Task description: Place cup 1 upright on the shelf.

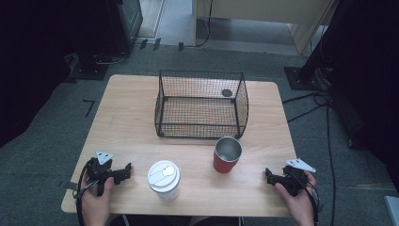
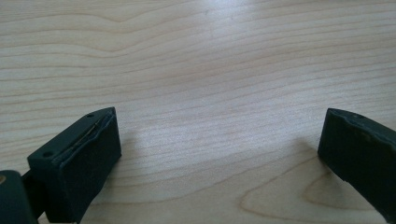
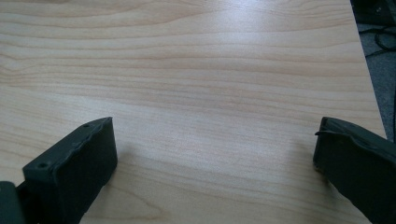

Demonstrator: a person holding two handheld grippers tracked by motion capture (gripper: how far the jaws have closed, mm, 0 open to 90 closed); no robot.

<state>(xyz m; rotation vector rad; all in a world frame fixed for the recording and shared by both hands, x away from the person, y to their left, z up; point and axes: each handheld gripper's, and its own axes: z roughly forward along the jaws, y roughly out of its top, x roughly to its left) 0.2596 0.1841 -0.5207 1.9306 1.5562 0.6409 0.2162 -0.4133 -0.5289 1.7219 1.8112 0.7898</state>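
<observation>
While the wire basket sits bare, the red cup stands unlidded.

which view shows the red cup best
The high view: the red cup stands upright and open-topped near the wire basket, right of the white lidded cup. In both gripper views I see just bare wooden table between open jaws, so they tell nothing about it.

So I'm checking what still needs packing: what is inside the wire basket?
The wire basket holds nothing loose; through its mesh the wooden table shows, with a dark round spot near its back right corner. What that spot is cannot be told.
</observation>
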